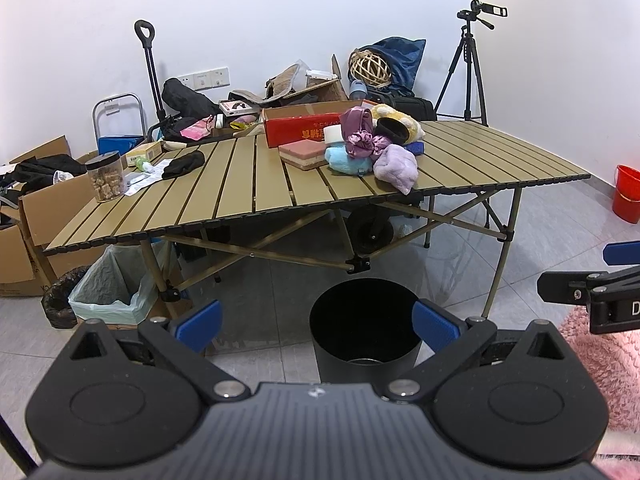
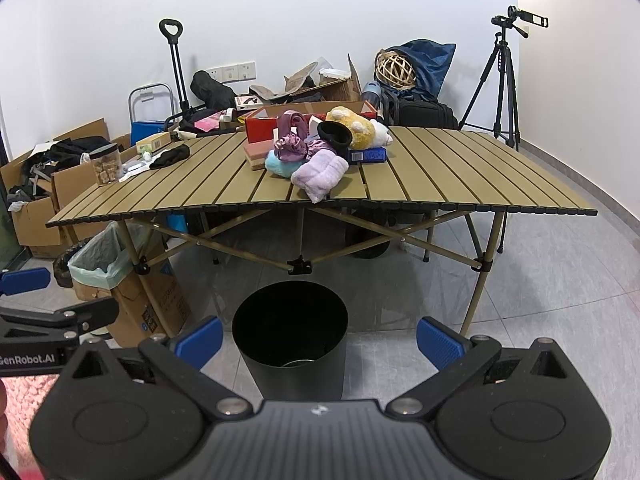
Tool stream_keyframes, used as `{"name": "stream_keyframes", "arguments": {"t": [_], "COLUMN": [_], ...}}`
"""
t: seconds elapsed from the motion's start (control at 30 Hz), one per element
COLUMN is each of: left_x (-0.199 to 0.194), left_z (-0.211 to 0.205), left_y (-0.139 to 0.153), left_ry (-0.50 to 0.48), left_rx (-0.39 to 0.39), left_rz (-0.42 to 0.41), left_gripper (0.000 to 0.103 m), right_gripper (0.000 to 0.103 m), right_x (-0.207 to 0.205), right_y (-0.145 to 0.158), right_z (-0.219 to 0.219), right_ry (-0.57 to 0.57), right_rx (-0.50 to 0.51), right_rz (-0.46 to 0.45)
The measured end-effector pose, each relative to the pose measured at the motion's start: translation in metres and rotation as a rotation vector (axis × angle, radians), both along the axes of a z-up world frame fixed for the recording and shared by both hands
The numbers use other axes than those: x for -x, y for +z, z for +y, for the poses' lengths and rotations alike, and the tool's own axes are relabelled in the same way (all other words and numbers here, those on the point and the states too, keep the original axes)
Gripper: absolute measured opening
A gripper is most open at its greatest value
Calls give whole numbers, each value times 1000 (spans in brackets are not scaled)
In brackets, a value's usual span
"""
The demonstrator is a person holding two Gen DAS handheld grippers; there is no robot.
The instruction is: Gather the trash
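A black round trash bin (image 1: 364, 328) stands on the floor in front of the slatted folding table (image 1: 248, 184); it also shows in the right wrist view (image 2: 290, 328). My left gripper (image 1: 318, 326) is open and empty, held back from the table above the bin. My right gripper (image 2: 320, 340) is open and empty, beside the left one. On the table's left part lie white paper scraps (image 1: 146, 178), a small green bottle (image 1: 143, 165), a black cloth (image 1: 182, 164) and a clear jar (image 1: 106, 176).
A pile of plush toys and cloths (image 1: 372, 148), a red box (image 1: 304, 128) and a pink block (image 1: 304, 154) sit on the table. Cardboard boxes (image 1: 48, 208), a lined bin (image 1: 112, 288), a tripod (image 1: 468, 68) and a red bucket (image 1: 626, 194) stand around.
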State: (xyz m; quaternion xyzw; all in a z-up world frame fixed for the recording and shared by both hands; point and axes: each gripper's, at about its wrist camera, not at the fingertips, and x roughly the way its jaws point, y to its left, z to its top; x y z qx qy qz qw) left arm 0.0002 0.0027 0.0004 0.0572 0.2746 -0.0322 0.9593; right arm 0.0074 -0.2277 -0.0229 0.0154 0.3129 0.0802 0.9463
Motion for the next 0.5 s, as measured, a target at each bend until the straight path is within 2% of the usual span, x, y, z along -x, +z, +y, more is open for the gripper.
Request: {"name": "stream_keyframes", "arguments": {"t": [0.5], "left_x": [0], "left_z": [1], "left_y": [2], "left_ry": [-1], "left_rx": [2], "left_rz": [-2], "left_gripper": [103], "right_gripper": [103], "right_x": [-1], "right_y": [-1], "right_z": [1], "right_ry": [1], "right_rx": [0], "right_rz": [-2]}}
